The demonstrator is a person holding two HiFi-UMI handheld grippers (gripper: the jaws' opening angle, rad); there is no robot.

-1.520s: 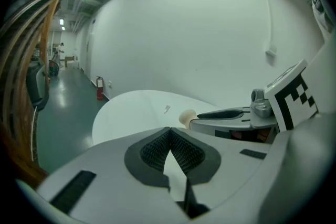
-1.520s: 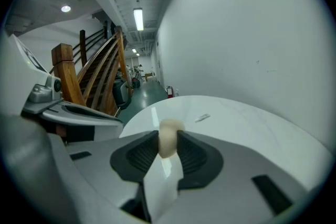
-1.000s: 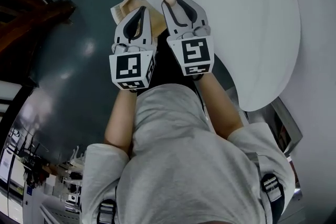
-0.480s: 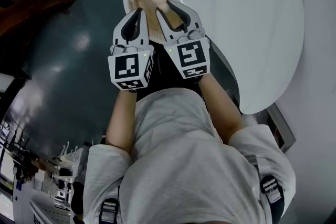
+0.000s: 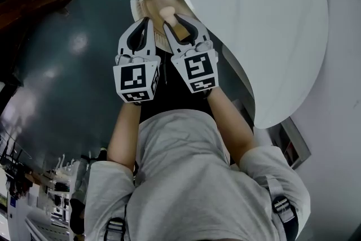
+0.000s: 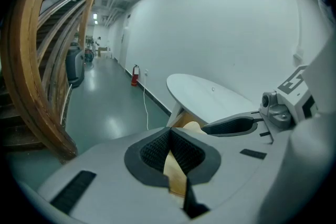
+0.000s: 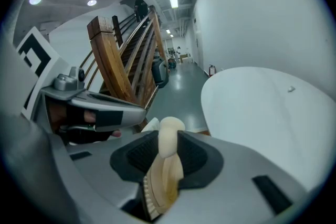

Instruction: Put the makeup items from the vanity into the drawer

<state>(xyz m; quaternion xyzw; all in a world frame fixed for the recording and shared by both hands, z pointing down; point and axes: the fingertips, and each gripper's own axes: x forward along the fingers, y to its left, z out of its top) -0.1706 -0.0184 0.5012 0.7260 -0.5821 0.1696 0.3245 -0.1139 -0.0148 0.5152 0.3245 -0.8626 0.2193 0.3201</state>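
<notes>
- My right hand-held gripper (image 5: 179, 23) is pinching a small wooden brush (image 7: 166, 165) across its body, with the rounded cream handle end poking out past the jaw tips and the short bristles facing down towards me.
- My left hand-held gripper (image 5: 141, 36) is riding just beside it, jaws pressed together on nothing.
- The brush is hanging in line with the open wooden drawer (image 5: 148, 5), which is sticking out from under the edge of the white oval tabletop (image 5: 254, 20).
- I am judging the brush light and stiff, its smooth wood a little slippery.
- Gripping the flat sides at mid-body is suiting it best; squeezing the bristles would be bending them.
</notes>
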